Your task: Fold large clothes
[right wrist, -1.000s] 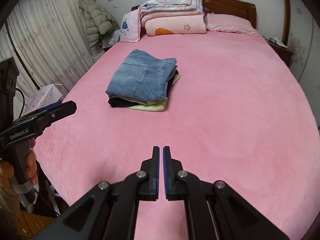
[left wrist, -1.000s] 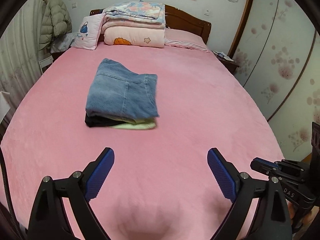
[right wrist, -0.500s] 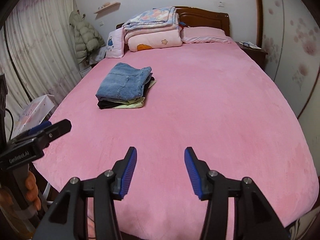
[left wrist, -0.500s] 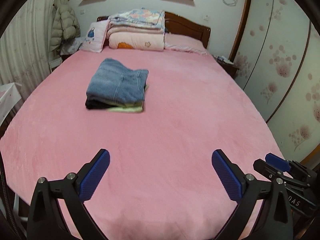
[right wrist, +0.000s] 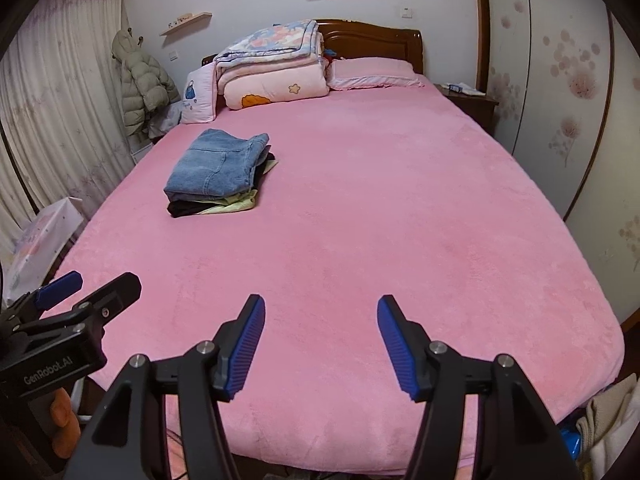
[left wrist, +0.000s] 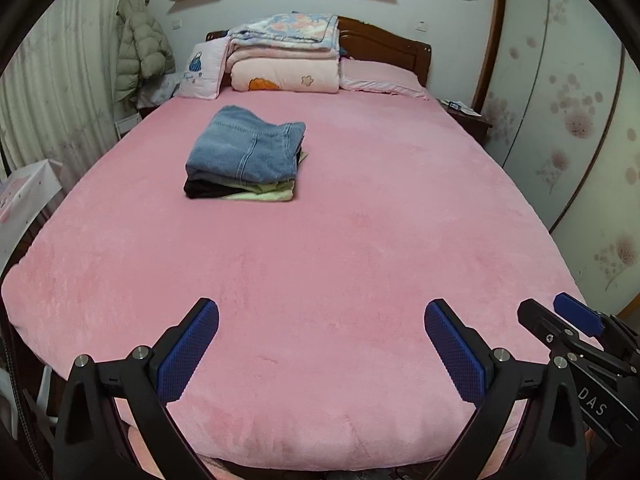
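A stack of folded clothes (left wrist: 244,156) (right wrist: 218,174) lies on the left half of the pink bed (left wrist: 340,248) (right wrist: 360,220), with folded blue jeans on top of a black and a pale green garment. My left gripper (left wrist: 322,316) hangs wide open over the bed's near edge, nothing between its blue pads. My right gripper (right wrist: 320,312) also hovers over the near edge, its jaws still opening and empty. Both stand far back from the stack. Each gripper shows at the side of the other's view.
Folded quilts (left wrist: 284,56) and pillows (right wrist: 372,74) are piled at the wooden headboard. A puffy coat (right wrist: 142,80) hangs by the curtain on the left. A nightstand (left wrist: 464,118) and wardrobe doors (left wrist: 560,120) stand on the right. More cloth (right wrist: 612,416) lies off the bed's near right corner.
Both grippers have pulled back from the stack toward the foot of the bed. The right gripper's jaws went from shut to apart; the left widened slightly.
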Demonstrator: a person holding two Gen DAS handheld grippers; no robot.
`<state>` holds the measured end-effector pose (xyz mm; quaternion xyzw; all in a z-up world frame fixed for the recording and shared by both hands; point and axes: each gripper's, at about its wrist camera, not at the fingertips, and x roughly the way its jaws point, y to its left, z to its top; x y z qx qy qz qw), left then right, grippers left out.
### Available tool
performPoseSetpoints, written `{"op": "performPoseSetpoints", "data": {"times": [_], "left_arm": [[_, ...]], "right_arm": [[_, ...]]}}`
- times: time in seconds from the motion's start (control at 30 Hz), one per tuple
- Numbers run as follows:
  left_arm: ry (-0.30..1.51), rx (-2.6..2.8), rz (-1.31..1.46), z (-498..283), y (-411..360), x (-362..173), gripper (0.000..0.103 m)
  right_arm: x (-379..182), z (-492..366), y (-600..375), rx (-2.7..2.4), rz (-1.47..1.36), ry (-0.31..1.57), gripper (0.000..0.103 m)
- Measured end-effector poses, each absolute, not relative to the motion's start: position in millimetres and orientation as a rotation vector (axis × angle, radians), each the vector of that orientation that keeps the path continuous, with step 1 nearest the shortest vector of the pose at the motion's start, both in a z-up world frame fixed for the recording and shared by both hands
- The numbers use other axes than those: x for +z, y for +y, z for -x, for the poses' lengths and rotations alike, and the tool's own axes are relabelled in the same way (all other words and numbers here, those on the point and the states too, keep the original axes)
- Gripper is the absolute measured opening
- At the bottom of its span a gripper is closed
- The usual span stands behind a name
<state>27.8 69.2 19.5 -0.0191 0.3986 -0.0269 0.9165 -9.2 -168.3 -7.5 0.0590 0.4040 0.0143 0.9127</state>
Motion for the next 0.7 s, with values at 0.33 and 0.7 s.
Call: {"op": "performPoseSetpoints", "data": {"times": [0.33,0.7], "left_arm": [[0.878,-0.056,-0.023,-34.0,54.8,-2.1,0.102],[0.877,-0.059,-0.044,-33.3,45.8,-2.8,0.102]], "right_arm": [[-18.3,8.5,-165.3,-0.019,-0.106,0.835,0.059],[-24.5,8.9,-165.8,-0.058,-0.098,0.837,0.059]]}}
